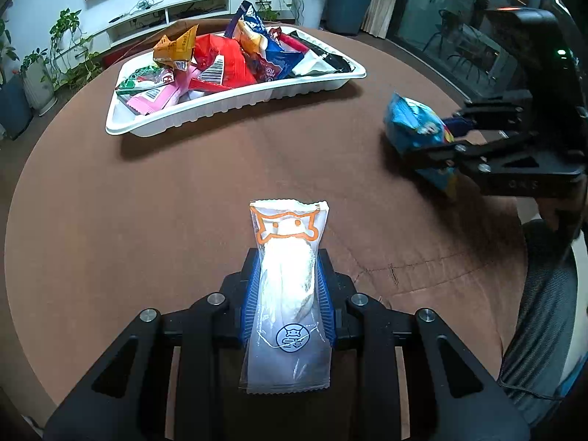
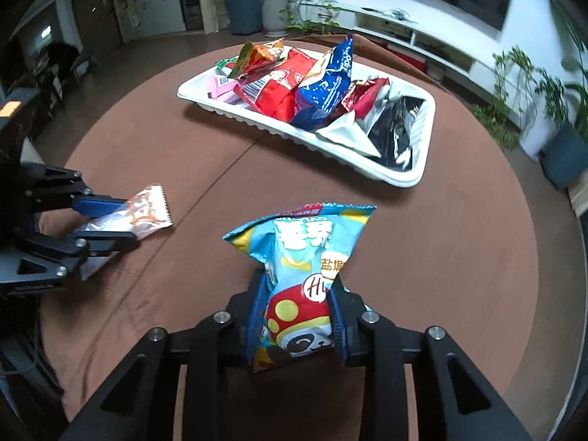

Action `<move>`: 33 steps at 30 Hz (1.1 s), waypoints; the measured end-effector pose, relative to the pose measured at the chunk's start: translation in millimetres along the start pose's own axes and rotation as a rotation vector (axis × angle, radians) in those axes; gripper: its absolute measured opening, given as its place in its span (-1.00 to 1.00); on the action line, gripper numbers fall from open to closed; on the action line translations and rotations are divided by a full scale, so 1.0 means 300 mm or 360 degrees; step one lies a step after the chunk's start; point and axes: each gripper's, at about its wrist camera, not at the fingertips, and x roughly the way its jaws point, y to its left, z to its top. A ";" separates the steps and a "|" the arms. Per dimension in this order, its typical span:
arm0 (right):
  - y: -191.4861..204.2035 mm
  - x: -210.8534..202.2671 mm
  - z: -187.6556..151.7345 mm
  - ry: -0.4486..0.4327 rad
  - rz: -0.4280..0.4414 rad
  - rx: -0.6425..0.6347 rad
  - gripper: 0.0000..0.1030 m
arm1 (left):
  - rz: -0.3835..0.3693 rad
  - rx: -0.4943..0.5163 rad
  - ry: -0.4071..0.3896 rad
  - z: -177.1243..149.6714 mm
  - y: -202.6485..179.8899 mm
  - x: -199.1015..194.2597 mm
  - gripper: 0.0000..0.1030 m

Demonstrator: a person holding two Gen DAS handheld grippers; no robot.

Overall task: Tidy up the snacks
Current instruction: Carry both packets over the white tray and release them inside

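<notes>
I have both grippers loaded: my left gripper (image 1: 288, 294) is clamped on a white packet (image 1: 288, 257), my right gripper (image 2: 297, 312) is clamped on a blue bag (image 2: 301, 257). Both snacks sit just above the table (image 1: 147, 191), well short of the tray (image 1: 235, 104). The tray already holds a heap of snacks (nearly full, I judge), so these two look like the last. Between me and its near rim the cloth lies bare, giving open room to move.

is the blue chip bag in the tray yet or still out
Out. The blue chip bag is clamped in the right tool above the brown table, short of the white tray.
</notes>
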 end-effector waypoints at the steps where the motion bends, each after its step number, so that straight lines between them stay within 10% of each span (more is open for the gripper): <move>1: 0.005 -0.009 -0.007 -0.0003 0.0032 0.0041 -0.35 | 0.0002 0.0002 -0.0002 -0.001 -0.001 0.000 -0.48; 20: -0.024 -0.088 -0.184 -0.0170 0.0464 0.0789 -0.35 | -0.0039 -0.0073 -0.0081 -0.004 0.026 -0.037 -0.48; 33: -0.183 -0.175 -0.232 -0.0321 0.0413 0.1064 -0.35 | -0.0154 -0.0276 -0.0229 0.059 0.167 -0.160 -0.48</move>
